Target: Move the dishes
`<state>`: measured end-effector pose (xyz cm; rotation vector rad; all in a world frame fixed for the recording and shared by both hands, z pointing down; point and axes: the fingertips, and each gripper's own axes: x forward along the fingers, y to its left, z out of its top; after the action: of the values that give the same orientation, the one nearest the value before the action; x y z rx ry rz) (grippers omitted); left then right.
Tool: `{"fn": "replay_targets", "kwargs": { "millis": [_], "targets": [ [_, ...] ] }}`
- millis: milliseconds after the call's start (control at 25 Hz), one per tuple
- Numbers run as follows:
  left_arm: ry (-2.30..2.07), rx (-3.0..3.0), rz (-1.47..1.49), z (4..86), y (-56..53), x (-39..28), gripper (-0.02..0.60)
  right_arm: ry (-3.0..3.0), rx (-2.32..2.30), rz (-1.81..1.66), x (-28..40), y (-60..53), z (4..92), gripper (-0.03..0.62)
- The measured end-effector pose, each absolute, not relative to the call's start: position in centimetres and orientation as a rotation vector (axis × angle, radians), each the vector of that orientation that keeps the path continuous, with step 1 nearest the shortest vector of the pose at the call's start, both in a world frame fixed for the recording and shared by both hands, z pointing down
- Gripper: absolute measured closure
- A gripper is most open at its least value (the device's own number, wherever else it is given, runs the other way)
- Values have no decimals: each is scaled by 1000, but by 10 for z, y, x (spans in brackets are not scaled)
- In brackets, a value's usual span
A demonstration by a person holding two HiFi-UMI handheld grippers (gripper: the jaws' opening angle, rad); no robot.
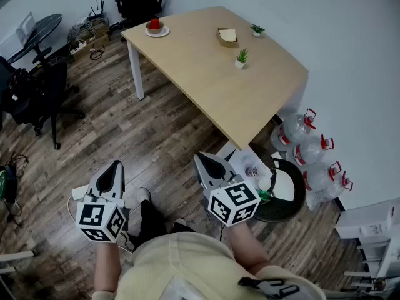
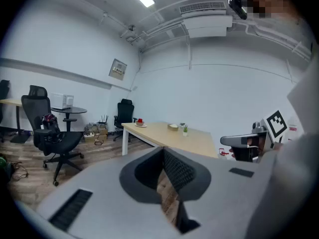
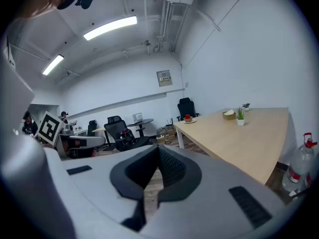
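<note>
A white plate bearing something red sits at the far corner of the light wooden table. A small wooden dish with a pale item in it lies further right. Both show small in the left gripper view, the plate and the dish, and in the right gripper view, the plate and the dish. My left gripper and right gripper are held over the floor well short of the table. Both are shut and empty, left gripper, right gripper.
Two small potted plants stand on the table. Several water bottles line the wall at the right beside a round black stool. Black office chairs and a round dark table stand at the left.
</note>
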<state>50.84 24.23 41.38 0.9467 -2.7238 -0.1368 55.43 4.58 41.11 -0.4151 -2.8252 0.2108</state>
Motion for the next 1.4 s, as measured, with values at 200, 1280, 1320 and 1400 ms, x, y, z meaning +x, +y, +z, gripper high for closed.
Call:
{"fn": "replay_targets", "kwargs": {
  "millis": [200,1280,1320,1400],
  "targets": [
    [-2694,924,-165,423,247,487,566,-2805,-411,250,532,47,417,580],
    [-2650,935,-238,435,319,315,565,-2730,-603,187,326,137,419,500],
    [-2647,939,-238,435,323,308,565,-2729,-600,186,318,141,419,497],
    [-2645,943,-237,437,331,296,565,-2730,-590,179,304,147,421,483]
  ]
}}
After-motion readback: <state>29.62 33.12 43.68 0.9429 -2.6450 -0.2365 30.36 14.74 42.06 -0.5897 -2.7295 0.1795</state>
